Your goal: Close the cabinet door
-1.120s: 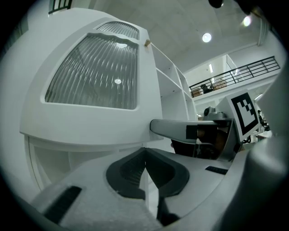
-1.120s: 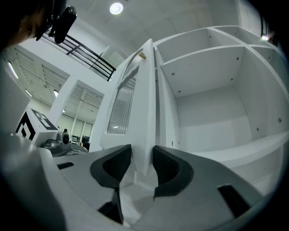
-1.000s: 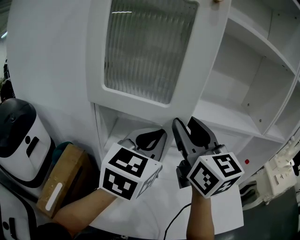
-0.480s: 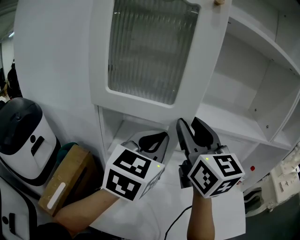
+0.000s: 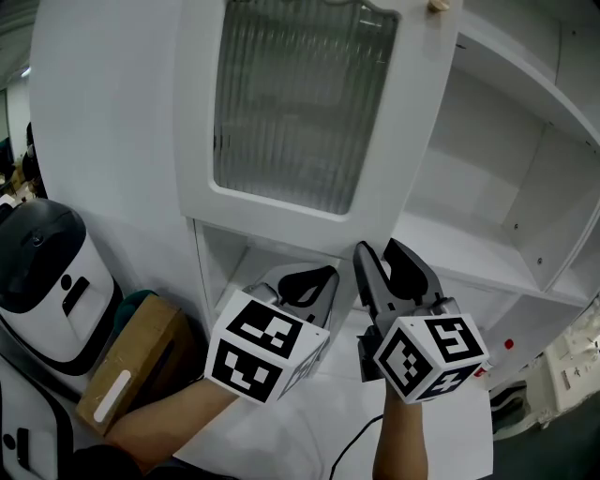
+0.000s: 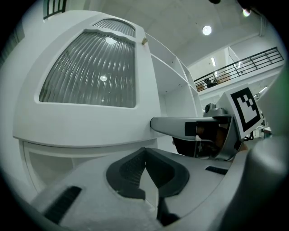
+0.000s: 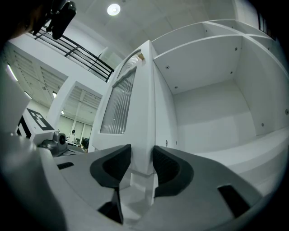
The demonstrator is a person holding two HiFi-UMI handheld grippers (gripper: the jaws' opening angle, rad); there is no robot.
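Observation:
The white cabinet door (image 5: 384, 141) with a ribbed glass pane (image 5: 281, 103) stands swung open, a small knob (image 5: 436, 5) at its top corner. To its right the open cabinet (image 5: 469, 244) shows bare white shelves. My right gripper (image 5: 380, 251) is open just below the door's lower free corner; in the right gripper view the door's edge (image 7: 146, 113) lines up between the two jaws of my right gripper (image 7: 142, 152). My left gripper (image 5: 323, 274) is shut on nothing, beside the right one and under the door (image 6: 86, 67).
A black-and-white appliance (image 5: 37, 272) and a cardboard box (image 5: 122, 366) sit at the lower left. A white device (image 5: 572, 366) is at the lower right. A black cable (image 5: 352, 450) hangs below my right hand.
Both grippers have stayed almost still under the door; the view has shifted slightly and the right gripper sits a little lower.

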